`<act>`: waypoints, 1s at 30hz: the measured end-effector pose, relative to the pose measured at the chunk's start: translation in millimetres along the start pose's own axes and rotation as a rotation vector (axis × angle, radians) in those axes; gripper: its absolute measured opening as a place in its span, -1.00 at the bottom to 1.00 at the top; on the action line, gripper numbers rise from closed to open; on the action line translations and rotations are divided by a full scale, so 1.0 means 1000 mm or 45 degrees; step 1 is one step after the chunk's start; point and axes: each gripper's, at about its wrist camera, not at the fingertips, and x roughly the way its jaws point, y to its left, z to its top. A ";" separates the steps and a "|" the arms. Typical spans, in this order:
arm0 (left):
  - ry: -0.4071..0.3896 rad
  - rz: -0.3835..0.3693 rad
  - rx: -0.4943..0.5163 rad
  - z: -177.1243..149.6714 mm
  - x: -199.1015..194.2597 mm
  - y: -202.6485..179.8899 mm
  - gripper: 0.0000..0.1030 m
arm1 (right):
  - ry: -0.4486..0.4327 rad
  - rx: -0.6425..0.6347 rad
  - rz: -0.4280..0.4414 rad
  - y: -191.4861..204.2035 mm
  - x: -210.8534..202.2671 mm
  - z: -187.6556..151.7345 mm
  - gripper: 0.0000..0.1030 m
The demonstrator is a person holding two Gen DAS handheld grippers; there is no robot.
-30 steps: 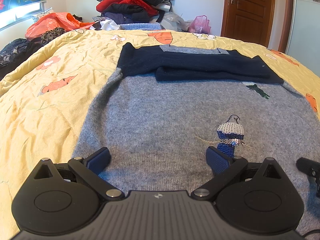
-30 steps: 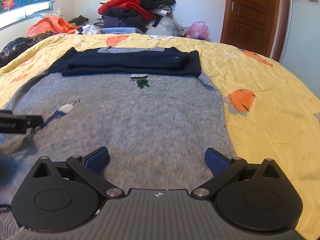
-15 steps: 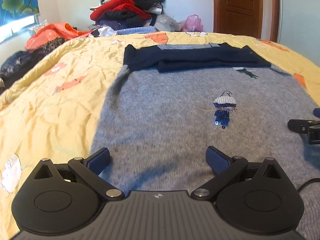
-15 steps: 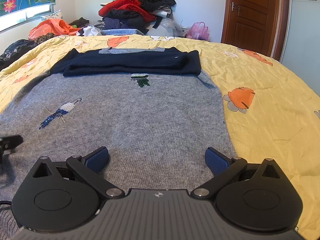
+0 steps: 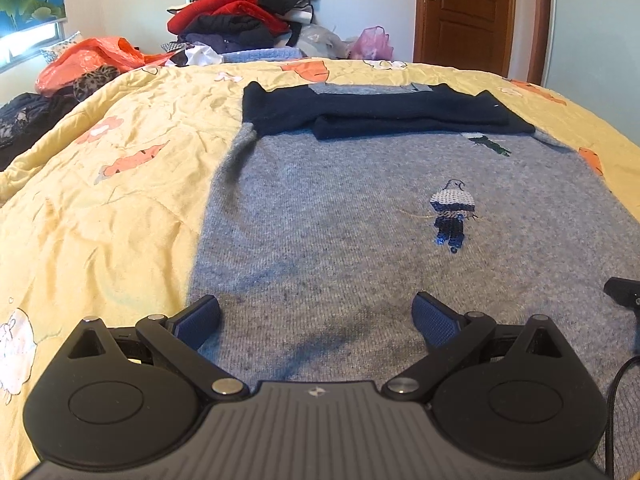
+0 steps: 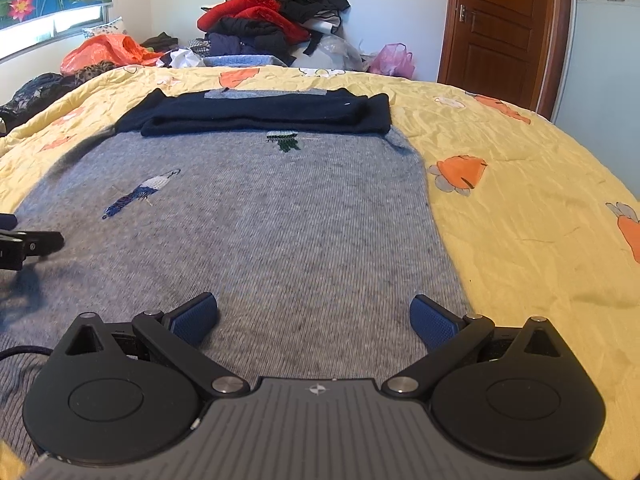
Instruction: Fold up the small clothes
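Observation:
A grey knitted sweater (image 5: 340, 208) lies flat on the yellow bedspread (image 5: 100, 200), with its navy sleeves (image 5: 380, 114) folded across the far end. It also shows in the right wrist view (image 6: 280, 216), sleeves (image 6: 264, 116) at the far end. A sequin bird (image 5: 452, 216) decorates the front. My left gripper (image 5: 316, 316) is open and empty over the near left part of the sweater. My right gripper (image 6: 314, 316) is open and empty over the near right part. Each gripper's tip shows at the edge of the other's view.
A pile of clothes (image 5: 248, 20) is stacked at the far end of the bed, with an orange bag (image 5: 92, 56) to its left. A wooden door (image 5: 468, 12) stands at the back right. The bedspread (image 6: 540, 220) extends to the right of the sweater.
Both grippers have drawn back a little toward the near hem and shifted sideways. Both have stayed open.

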 end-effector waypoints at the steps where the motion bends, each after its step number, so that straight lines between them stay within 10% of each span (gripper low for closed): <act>1: 0.002 0.006 -0.001 0.000 -0.001 0.000 1.00 | 0.002 0.001 -0.001 0.000 -0.001 0.000 1.00; 30: 0.042 0.042 -0.024 -0.015 -0.024 0.001 1.00 | 0.033 -0.040 0.025 0.003 -0.025 -0.015 1.00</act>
